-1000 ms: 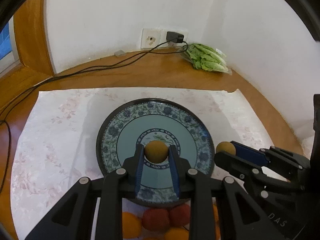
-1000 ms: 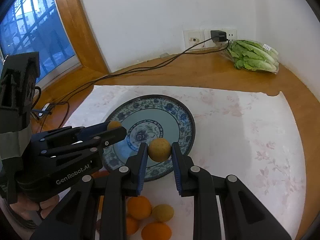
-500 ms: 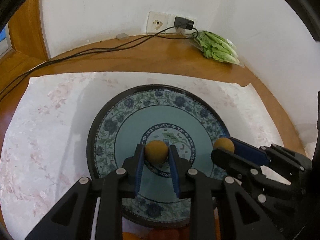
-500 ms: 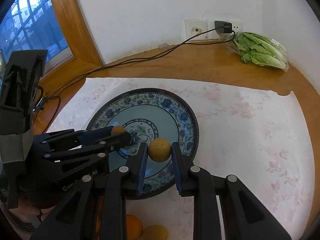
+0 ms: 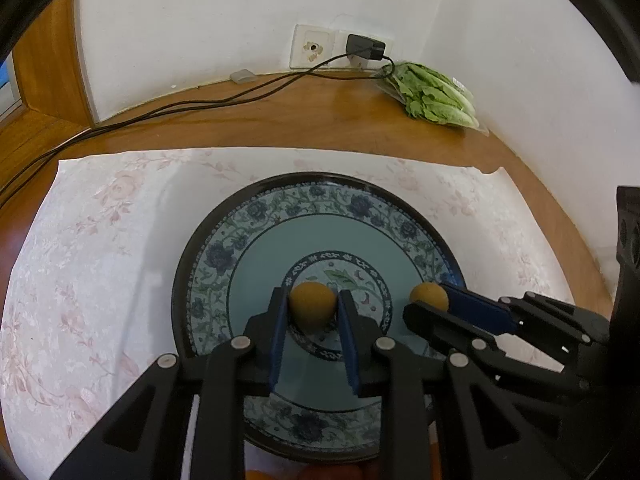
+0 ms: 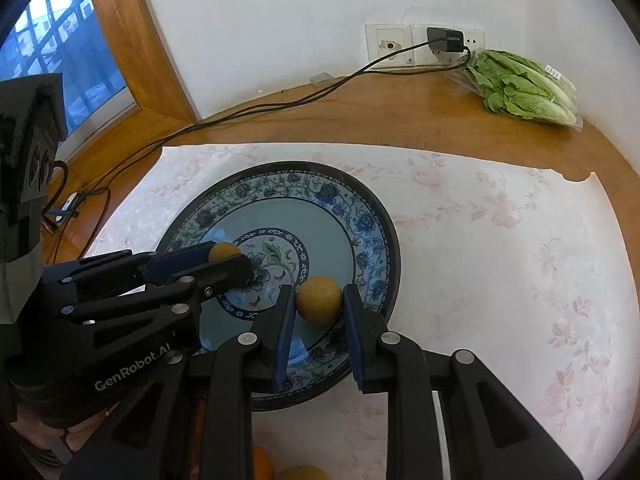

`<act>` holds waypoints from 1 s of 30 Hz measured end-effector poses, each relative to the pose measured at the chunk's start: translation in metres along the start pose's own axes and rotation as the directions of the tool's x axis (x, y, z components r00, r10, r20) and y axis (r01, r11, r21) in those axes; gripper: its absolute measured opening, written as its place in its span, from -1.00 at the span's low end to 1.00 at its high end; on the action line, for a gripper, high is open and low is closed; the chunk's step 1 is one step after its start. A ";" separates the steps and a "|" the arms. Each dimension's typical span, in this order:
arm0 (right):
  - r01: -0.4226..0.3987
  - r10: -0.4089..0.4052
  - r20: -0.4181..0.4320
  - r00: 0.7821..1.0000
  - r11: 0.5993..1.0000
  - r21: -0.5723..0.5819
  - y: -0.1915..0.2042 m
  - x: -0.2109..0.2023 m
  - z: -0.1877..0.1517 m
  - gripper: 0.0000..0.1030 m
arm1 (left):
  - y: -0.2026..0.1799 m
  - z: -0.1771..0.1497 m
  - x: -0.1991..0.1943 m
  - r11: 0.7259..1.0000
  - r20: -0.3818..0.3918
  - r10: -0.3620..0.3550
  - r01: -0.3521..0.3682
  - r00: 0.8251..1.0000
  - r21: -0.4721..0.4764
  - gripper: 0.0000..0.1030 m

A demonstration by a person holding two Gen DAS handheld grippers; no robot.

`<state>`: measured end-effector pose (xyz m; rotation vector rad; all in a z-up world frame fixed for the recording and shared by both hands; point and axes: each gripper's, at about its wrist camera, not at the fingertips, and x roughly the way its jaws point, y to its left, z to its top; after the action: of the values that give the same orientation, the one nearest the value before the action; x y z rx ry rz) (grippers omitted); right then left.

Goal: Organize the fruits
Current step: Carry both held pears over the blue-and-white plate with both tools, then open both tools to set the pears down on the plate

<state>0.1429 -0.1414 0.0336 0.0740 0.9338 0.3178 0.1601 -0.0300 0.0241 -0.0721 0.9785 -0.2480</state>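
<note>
A round blue floral plate (image 5: pixel 256 216) (image 6: pixel 360 208) lies on a pale flowered cloth. My left gripper (image 5: pixel 313 305) (image 6: pixel 236 258) is shut on a small yellow-brown fruit (image 5: pixel 313 305) (image 6: pixel 224 250), low over the plate's middle. My right gripper (image 6: pixel 319 300) (image 5: pixel 430 300) is shut on a second yellow-brown fruit (image 6: pixel 319 300) (image 5: pixel 428 295) over the plate's near right part. Whether either fruit touches the plate I cannot tell. Loose orange and yellow fruits (image 6: pixel 262 464) peek out below the grippers at the near edge.
The cloth (image 6: pixel 500 260) covers a curved wooden counter (image 6: pixel 400 120) in a white-walled corner. A bag of lettuce (image 6: pixel 520 88) lies at the back right under wall sockets (image 6: pixel 424 46). Black cables (image 6: pixel 240 114) run across the wood to the left, towards a window (image 6: pixel 48 52).
Both grippers have come forward and down over the plate with their fruits held. The loose fruits have slid almost out of view at the bottom.
</note>
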 end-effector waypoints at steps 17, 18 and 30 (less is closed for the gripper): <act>-0.003 0.001 0.047 0.999 0.999 0.045 -0.003 -0.018 -0.004 -0.16 | 0.009 -0.005 -0.019 0.998 0.019 0.047 -0.046 0.999 -0.044 0.10; -0.004 0.002 0.050 0.999 0.999 0.043 -0.002 -0.020 -0.005 -0.15 | 0.009 -0.006 -0.021 0.998 0.016 0.045 -0.044 0.999 -0.047 0.13; -0.022 0.019 0.082 0.996 0.999 0.043 0.006 -0.046 -0.013 -0.04 | 0.005 -0.015 -0.047 0.998 0.014 0.052 -0.051 0.999 -0.035 0.36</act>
<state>0.1060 -0.1507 0.0629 0.1361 0.8599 0.3112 0.1235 -0.0135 0.0527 -0.0801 0.9684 -0.1830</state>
